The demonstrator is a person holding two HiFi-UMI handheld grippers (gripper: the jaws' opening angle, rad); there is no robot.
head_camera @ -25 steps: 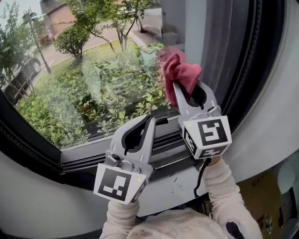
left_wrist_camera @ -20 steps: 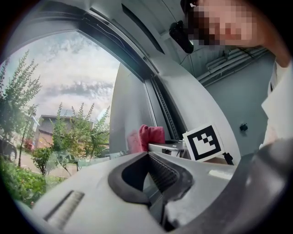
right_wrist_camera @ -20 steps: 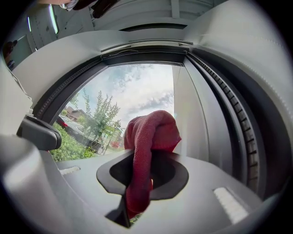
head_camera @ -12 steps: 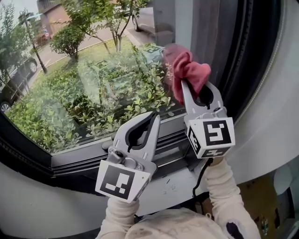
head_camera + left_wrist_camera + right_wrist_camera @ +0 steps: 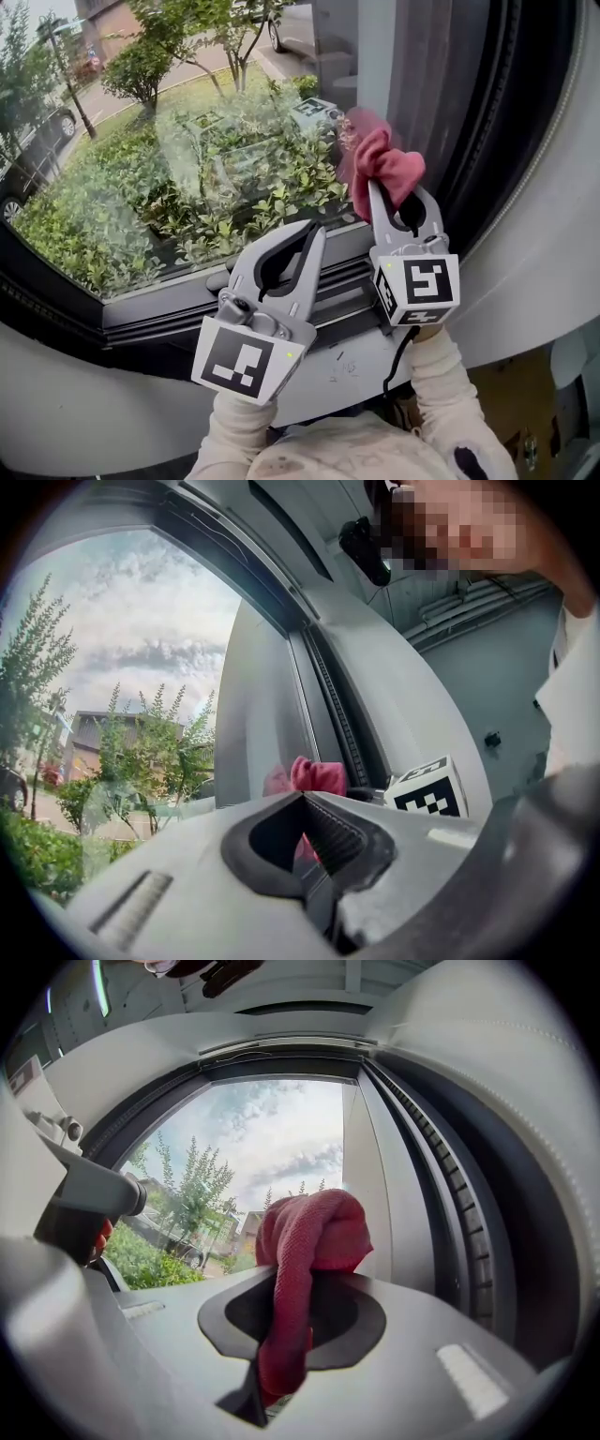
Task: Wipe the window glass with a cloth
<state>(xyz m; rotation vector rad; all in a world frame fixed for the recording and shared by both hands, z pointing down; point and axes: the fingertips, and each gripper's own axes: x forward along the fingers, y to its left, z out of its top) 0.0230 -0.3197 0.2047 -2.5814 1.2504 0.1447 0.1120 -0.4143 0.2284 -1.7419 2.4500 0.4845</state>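
A big window is seen, with green bushes (image 5: 94, 216), trees and a parked car (image 5: 37, 131) outside. The window glass (image 5: 187, 169) is set in a dark window frame (image 5: 141, 314). A red cloth (image 5: 380, 169) is bunched up and squeezed tight between the fingers (image 5: 422, 1354) of the right gripper (image 5: 396, 197). The cloth is held up at the lower right corner of the glass, close to the frame. It looks as if the glass is touched by it, but that cannot be told for sure. The fingers (image 5: 187, 874) of the left gripper (image 5: 312, 230) are closed together with nothing between them, and it is held lower, near the bottom of the frame. Wiping seems to be under way. To do it well, the cloth should be pressed flat on the glass and moved in long, even strokes, so no spot is missed. The hard fingers should be held off the glass, so it is not scratched.
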